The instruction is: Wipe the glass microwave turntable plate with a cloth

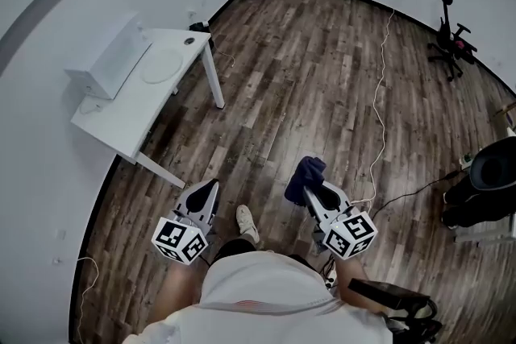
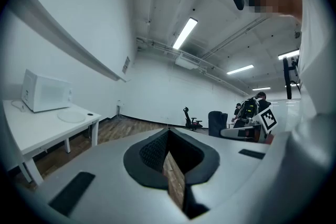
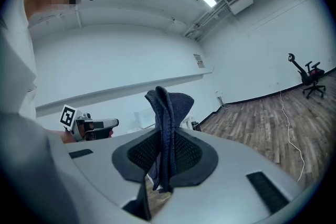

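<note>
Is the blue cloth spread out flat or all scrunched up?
Scrunched up. The cloth stands in bunched folds, pinched between the jaws of the right gripper.

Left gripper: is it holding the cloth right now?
No, the left gripper has its fingers closed on nothing, while the dark blue cloth is pinched in the right gripper.

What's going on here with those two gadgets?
A person holds a gripper in each hand. The right gripper is clamped on a dark blue cloth; the left gripper is shut and empty. The glass plate lies on the white table beside the microwave, some way off, not yet wiped.
</note>
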Tool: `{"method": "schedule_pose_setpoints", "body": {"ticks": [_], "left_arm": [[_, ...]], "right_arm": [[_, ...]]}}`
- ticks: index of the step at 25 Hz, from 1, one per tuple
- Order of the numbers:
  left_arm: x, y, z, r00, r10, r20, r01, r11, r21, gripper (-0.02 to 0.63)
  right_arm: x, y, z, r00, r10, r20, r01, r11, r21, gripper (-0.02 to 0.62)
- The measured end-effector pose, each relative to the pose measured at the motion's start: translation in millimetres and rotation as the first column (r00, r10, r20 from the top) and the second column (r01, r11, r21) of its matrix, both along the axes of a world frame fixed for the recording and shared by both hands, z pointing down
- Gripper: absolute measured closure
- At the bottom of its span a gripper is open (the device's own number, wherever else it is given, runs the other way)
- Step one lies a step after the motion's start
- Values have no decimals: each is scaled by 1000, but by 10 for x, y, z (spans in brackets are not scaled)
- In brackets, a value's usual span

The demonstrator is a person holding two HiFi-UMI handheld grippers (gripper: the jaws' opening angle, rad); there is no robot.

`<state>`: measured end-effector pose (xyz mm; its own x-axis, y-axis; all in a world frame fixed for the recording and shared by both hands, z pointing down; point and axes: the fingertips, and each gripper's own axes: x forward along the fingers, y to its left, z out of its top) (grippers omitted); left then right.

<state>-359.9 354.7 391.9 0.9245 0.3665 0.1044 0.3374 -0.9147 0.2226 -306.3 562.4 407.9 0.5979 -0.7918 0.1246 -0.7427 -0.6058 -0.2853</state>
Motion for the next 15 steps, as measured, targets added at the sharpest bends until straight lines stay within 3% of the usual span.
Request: {"method": "schedule_pose_setpoints", "body": {"ticks": [8, 15], "left_arm": [[536, -157, 47, 1000, 23, 1, -23, 1000, -17, 597], [1132, -690, 259, 999, 3, 32, -1, 997, -74, 596]], "right_arm": [[426, -107, 103, 999, 34, 26, -33, 999, -21, 532], [1045, -643, 140, 999, 11, 34, -8, 998, -69, 532]]}}
